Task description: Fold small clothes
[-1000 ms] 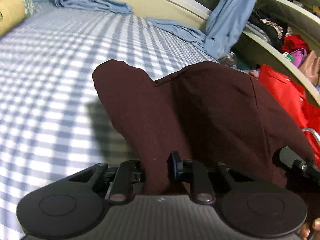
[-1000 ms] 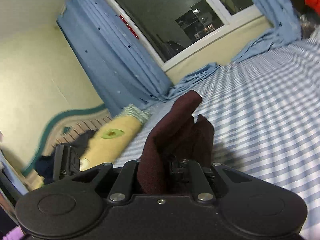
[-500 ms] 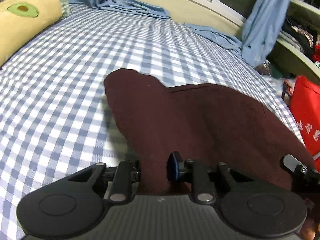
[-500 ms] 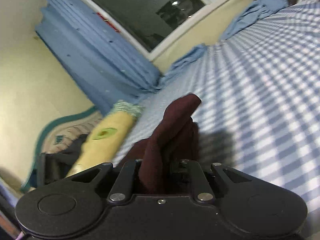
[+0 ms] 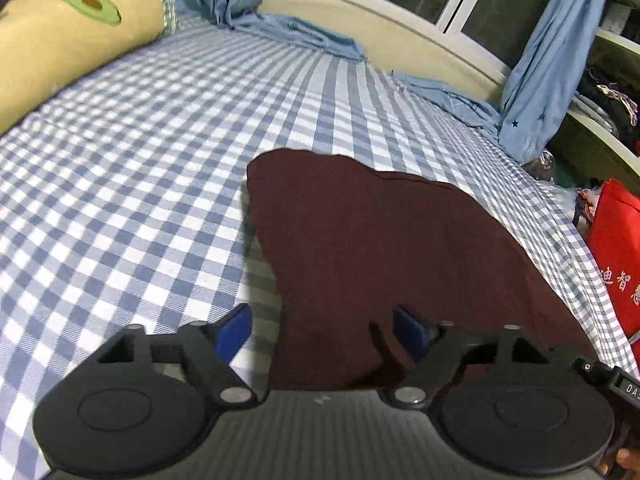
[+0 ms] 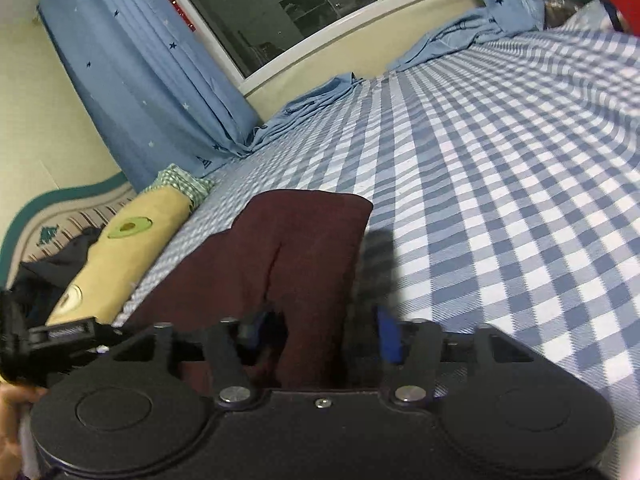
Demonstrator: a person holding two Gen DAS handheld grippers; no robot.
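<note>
A dark maroon garment [image 5: 384, 248] lies flat on the blue-and-white checked bed sheet [image 5: 140, 168]. My left gripper [image 5: 324, 334] is open, its blue pads apart over the garment's near edge, with the cloth between them but not pinched. In the right wrist view the same garment [image 6: 296, 248] lies on the sheet [image 6: 500, 184]. My right gripper [image 6: 320, 332] is open too, its pads on either side of the garment's near edge.
A yellow avocado-print bolster pillow [image 5: 60, 40] lies at the bed's far left. Blue curtains [image 6: 132, 72] hang by the window and spill onto the sheet. A red bag [image 5: 616, 248] stands beside the bed's right edge.
Both grippers have opened and let go of the garment. It was held up and bunched; now it lies spread flat on the sheet.
</note>
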